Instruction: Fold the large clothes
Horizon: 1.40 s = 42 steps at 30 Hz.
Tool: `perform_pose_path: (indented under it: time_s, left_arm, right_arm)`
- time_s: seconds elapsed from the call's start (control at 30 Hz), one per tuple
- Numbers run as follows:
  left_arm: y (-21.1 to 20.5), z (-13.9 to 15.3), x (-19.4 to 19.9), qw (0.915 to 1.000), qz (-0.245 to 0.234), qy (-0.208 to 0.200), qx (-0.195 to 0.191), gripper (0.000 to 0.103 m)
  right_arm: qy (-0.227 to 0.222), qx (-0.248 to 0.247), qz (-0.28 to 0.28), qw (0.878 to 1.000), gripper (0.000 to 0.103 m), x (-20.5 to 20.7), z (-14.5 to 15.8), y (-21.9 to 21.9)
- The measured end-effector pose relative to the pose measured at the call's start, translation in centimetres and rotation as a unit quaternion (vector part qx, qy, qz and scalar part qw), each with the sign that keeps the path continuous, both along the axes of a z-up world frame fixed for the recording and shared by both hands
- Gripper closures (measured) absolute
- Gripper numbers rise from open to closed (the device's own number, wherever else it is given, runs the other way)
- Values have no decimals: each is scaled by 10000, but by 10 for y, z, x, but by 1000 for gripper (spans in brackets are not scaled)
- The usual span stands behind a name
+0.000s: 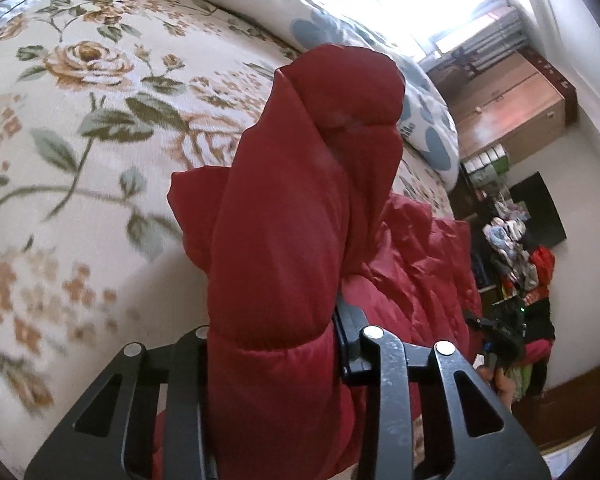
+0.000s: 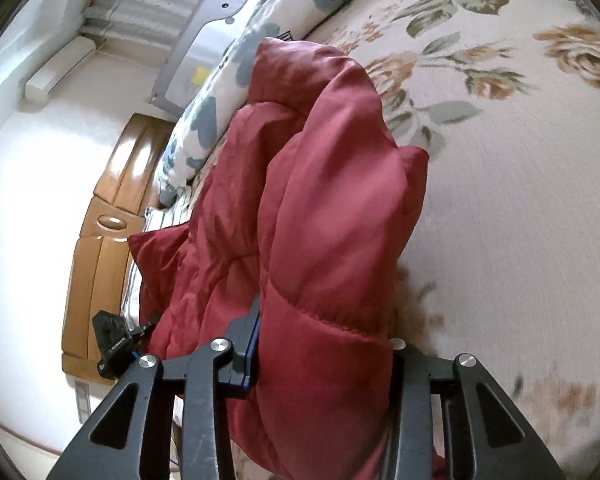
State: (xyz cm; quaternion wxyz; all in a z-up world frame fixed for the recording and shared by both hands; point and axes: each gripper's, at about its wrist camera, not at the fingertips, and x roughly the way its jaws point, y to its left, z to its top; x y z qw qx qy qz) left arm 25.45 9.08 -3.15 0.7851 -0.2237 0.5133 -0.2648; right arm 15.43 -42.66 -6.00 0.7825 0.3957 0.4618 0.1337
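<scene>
both grippers, left gripper (image 1: pixel 276 344) and right gripper (image 2: pixel 324 356), clamped on red padded jacket (image 1: pixel 300 200): you keep both held edges level above floral bedspread (image 1: pixel 80 120).

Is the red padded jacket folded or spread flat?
Neither: the red padded jacket hangs bunched, lifted between the left gripper and right gripper, above the floral bed cover.

The bed (image 1: pixel 80 168) wears a floral cover; a red padded jacket (image 1: pixel 420 264) and a blue-patterned quilt (image 1: pixel 340 28) lie along its far edge.
</scene>
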Motion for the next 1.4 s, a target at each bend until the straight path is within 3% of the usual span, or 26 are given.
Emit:
perform_pose_path:
  time_s: [0.33, 0.67, 0.87, 0.93, 1.03, 1.1, 1.17, 1.23, 1.4]
  left_arm:
    - [15, 11, -76, 9994, -292, 163, 71, 71]
    - [16, -22, -80, 9981, -144, 251, 548, 69]
    - [13, -27, -81, 9967, -28, 104, 810, 58]
    - [11, -24, -82, 9949, 16, 18, 1005, 44]
    - [11, -19, -83, 9927, 71, -97, 1198, 39]
    - [12, -17, -82, 9905, 177, -144, 1355, 32]
    - [13, -13, -82, 9870, 289, -254, 1562, 27]
    - [15, -8, -82, 9833, 452, -367, 1723, 24]
    - [12, 6, -69, 9825, 516, -545, 1703, 24]
  right_arm:
    - [186, 158, 82, 9997, 65, -68, 0, 4]
    - [378, -1, -25, 9993, 59, -74, -25, 2]
    - [396, 13, -102, 9992, 48, -72, -35, -1]
    - [399, -32, -102, 9991, 44, -76, -36, -1]
    - [442, -302, -124, 9985, 34, -77, -31, 2]
    - [465, -731, -155, 9961, 21, -75, -24, 4]
    - [433, -1107, -167, 9928, 16, -74, -14, 7]
    - [374, -1355, -166, 9899, 16, -72, -7, 9]
    - [244, -1655, -235, 9856, 16, -63, 7, 11]
